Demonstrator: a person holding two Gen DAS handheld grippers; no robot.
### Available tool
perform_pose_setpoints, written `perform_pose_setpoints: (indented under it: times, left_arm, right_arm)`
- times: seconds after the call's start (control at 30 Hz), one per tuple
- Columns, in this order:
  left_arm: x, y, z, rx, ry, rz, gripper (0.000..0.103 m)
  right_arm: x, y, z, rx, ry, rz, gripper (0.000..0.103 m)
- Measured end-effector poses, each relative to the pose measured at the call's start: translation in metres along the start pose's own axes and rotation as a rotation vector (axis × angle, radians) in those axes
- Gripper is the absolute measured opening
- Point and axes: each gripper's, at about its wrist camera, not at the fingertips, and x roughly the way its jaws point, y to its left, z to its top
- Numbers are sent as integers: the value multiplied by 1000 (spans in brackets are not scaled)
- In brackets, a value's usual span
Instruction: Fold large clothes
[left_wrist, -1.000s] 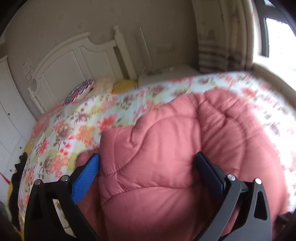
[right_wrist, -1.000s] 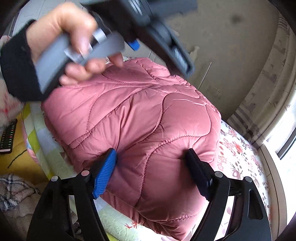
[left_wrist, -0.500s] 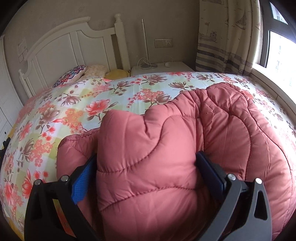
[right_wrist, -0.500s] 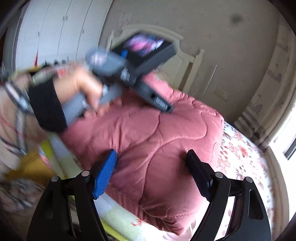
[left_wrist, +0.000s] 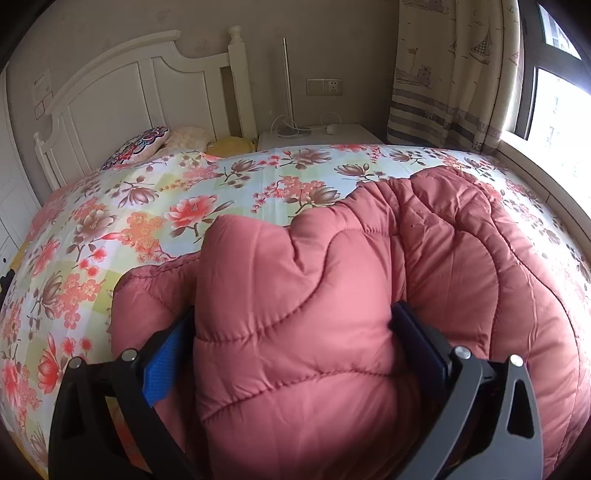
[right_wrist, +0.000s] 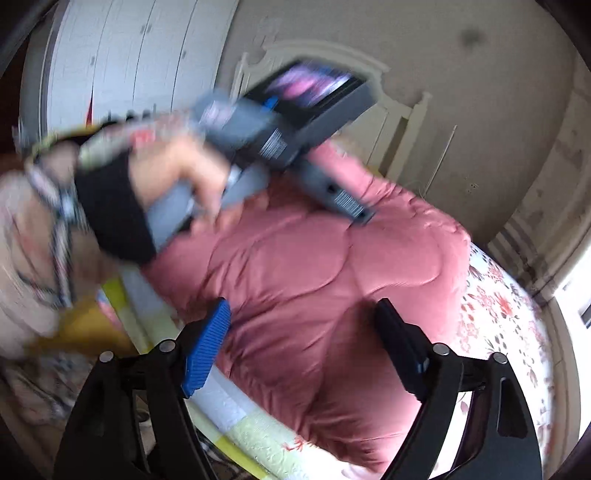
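The pink quilted coat (left_wrist: 332, 295) lies bunched near the foot edge of the floral bed (left_wrist: 166, 206). The left gripper (left_wrist: 291, 336) pinches a thick fold of it, likely to carry that layer over. The right gripper (right_wrist: 303, 332) straddles padding, jaws spread wide; whether it squeezes, I cannot tell. No containers show.

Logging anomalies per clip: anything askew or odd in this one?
Nothing damaged or spilled. The pink jacket lies bunched and lumpy on the bed, not yet flat. The right wrist view is motion-blurred.
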Motion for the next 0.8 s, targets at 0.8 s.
perform_pose_setpoints:
  times: [0.8]
  left_arm:
    - [-13, 25, -13, -118, -72, -36, 101]
  right_arm:
    - [75, -133, 75, 189, 4, -165, 50]
